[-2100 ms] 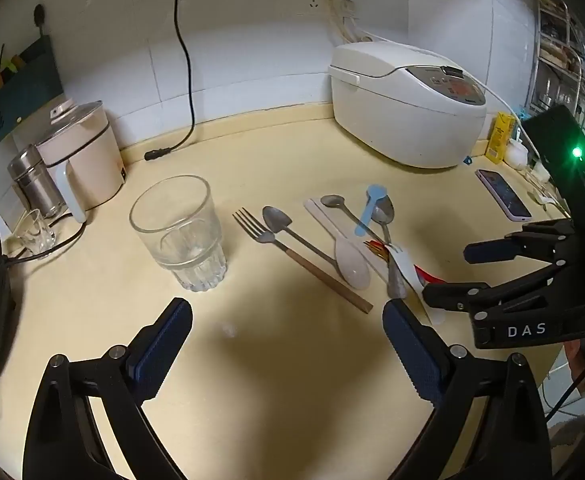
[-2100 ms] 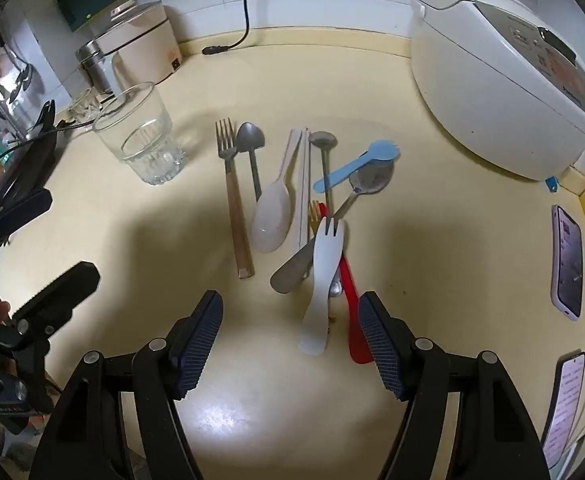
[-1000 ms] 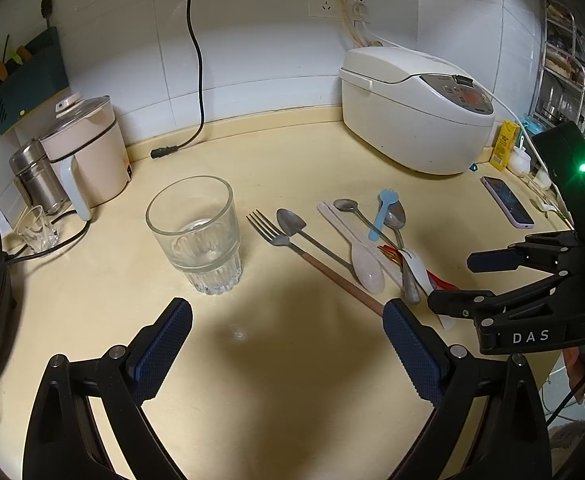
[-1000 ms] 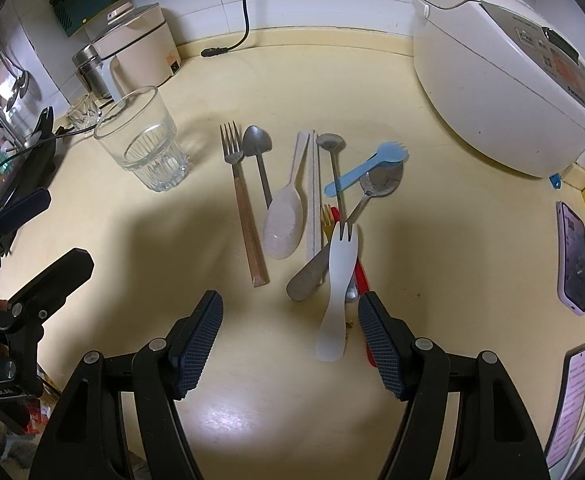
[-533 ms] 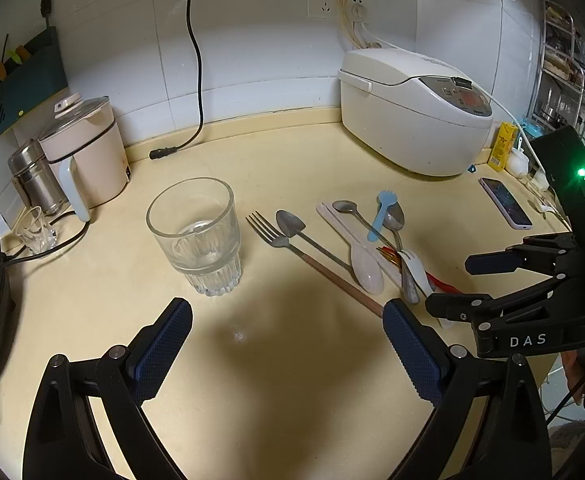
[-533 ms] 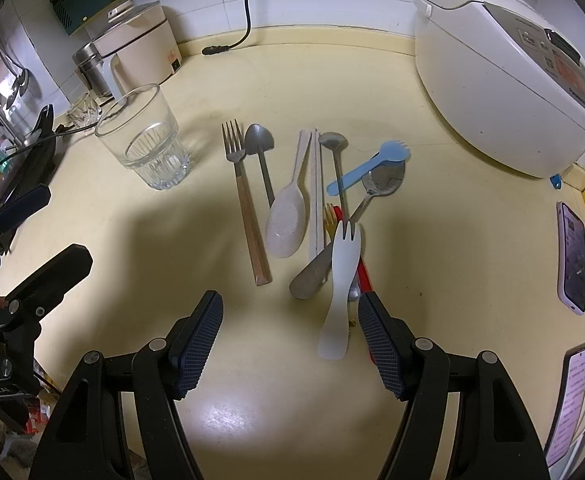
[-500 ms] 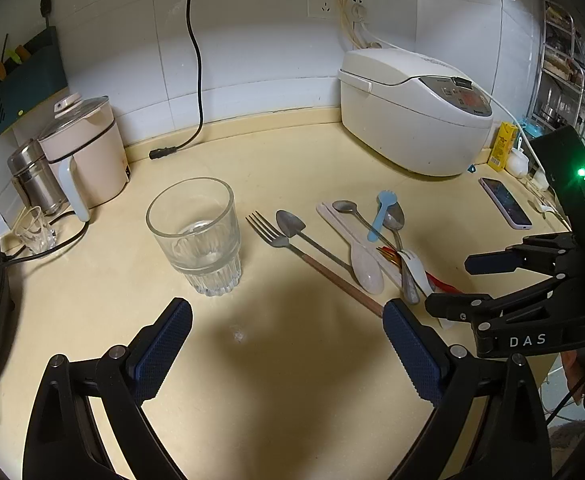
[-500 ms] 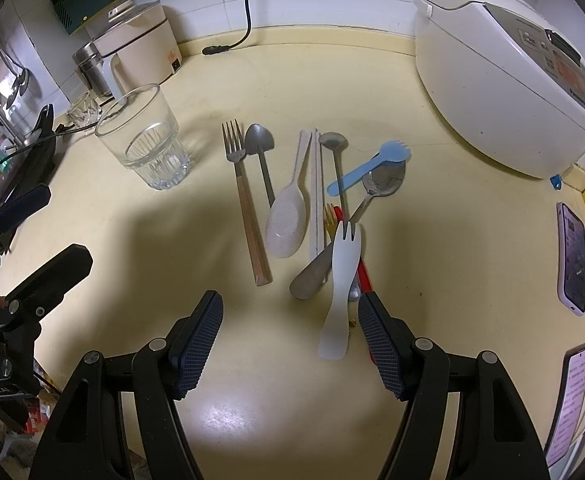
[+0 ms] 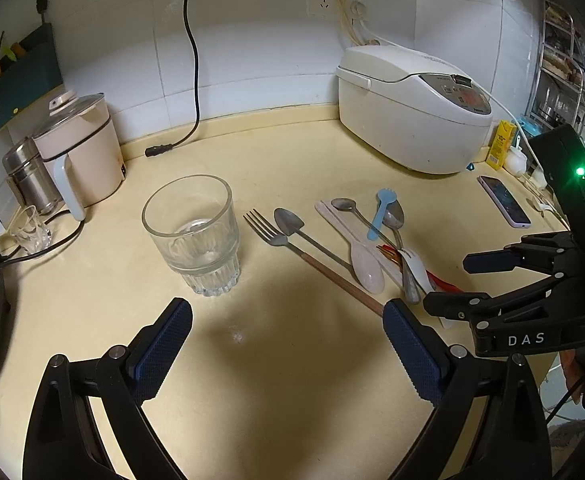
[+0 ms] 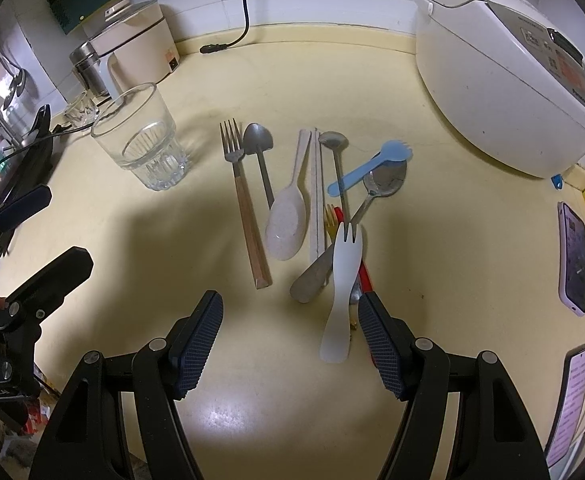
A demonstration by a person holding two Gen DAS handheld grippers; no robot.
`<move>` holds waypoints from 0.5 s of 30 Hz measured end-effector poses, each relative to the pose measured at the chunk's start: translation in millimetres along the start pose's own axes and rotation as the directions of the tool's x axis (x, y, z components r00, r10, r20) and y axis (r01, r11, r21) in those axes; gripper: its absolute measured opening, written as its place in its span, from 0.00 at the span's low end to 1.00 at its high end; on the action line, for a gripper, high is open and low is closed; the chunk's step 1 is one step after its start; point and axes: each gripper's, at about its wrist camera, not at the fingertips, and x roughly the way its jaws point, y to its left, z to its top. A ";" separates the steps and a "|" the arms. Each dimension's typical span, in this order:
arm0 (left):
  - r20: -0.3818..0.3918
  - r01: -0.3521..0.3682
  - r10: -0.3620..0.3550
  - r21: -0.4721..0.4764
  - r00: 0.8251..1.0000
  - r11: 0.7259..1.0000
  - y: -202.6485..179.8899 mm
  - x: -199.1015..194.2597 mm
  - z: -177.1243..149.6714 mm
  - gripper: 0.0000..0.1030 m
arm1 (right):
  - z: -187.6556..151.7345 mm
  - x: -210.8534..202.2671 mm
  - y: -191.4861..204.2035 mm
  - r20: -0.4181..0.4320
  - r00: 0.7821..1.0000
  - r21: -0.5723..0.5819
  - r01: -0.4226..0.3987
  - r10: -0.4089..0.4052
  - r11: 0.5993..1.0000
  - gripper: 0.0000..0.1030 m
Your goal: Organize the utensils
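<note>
My left gripper (image 9: 286, 336) hangs over bare yellow counter (image 9: 292, 392), jaws wide apart, nothing between the blue pads (image 9: 164, 344). Landmark: the clear glass (image 9: 194, 232), upright, empty, just beyond my left pad. Right of the glass lie the wood-handled fork (image 9: 292, 248) and a grey spoon (image 9: 292, 226), side by side. Further right of it, a loose heap: beige spoon (image 9: 366, 266), blue spork (image 9: 380, 214), white spork (image 9: 416, 270), red handle (image 9: 442, 282) underneath. Right gripper (image 9: 452, 284) sits beyond that heap, jaws apart. Rice cooker (image 9: 412, 120) stands far right behind the glass; pink kettle (image 9: 80, 152) left behind it.
</note>
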 end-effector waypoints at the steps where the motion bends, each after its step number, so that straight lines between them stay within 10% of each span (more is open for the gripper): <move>1: 0.000 0.001 -0.001 0.001 1.000 1.000 0.2 0.5 0.0 0.95 | 0.2 0.2 0.1 -0.001 1.000 0.002 0.001 -0.001 1.000 0.69; 15: -0.013 0.024 -0.024 0.010 1.000 1.000 6.5 6.1 0.4 0.95 | -0.5 4.2 1.0 -0.007 1.000 0.028 0.008 -0.008 1.000 0.69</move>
